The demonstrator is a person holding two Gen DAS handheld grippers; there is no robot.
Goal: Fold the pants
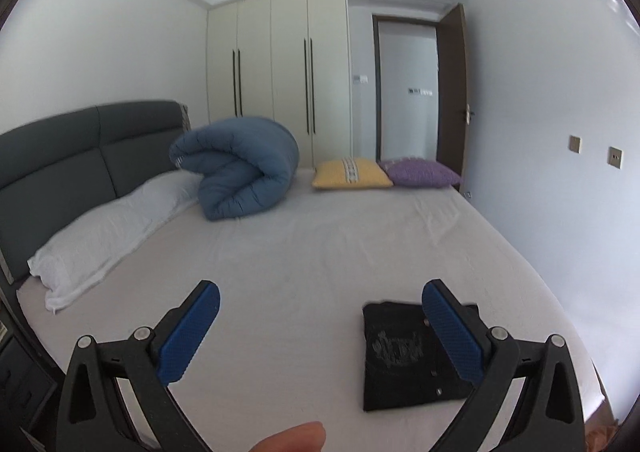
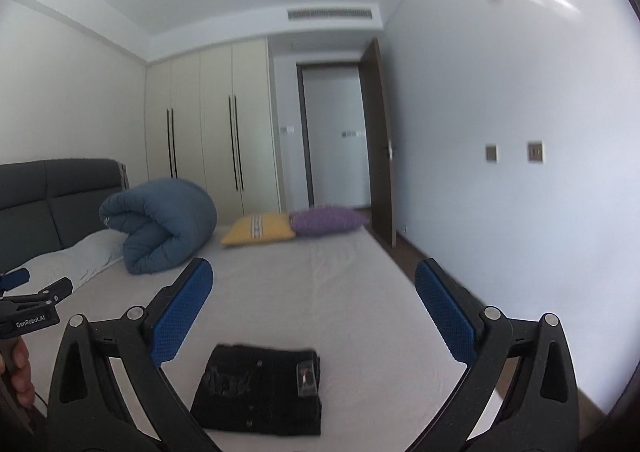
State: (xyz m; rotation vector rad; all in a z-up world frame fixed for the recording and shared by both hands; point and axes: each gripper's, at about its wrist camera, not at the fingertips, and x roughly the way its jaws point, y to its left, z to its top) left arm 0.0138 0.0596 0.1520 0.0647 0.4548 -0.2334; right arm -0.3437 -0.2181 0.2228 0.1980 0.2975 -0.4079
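The black pants [image 1: 404, 360] lie folded into a compact rectangle on the white bed sheet [image 1: 304, 252], near the bed's near edge. In the right wrist view the pants [image 2: 260, 392] sit low between the fingers. My left gripper [image 1: 320, 292] is open and empty, raised above the bed, with the pants behind its right finger [image 1: 452, 332]. My right gripper [image 2: 314, 276] is open and empty, held above and just short of the pants. The left gripper also shows in the right wrist view [image 2: 36, 288] at the far left.
A rolled blue duvet [image 1: 240, 167] and a white pillow [image 1: 108, 232] lie by the grey headboard [image 1: 72, 155]. A yellow cushion [image 1: 350, 173] and a purple cushion [image 1: 420, 173] sit at the bed's far side. Wardrobes [image 1: 280, 67] and an open door [image 1: 452, 91] stand behind.
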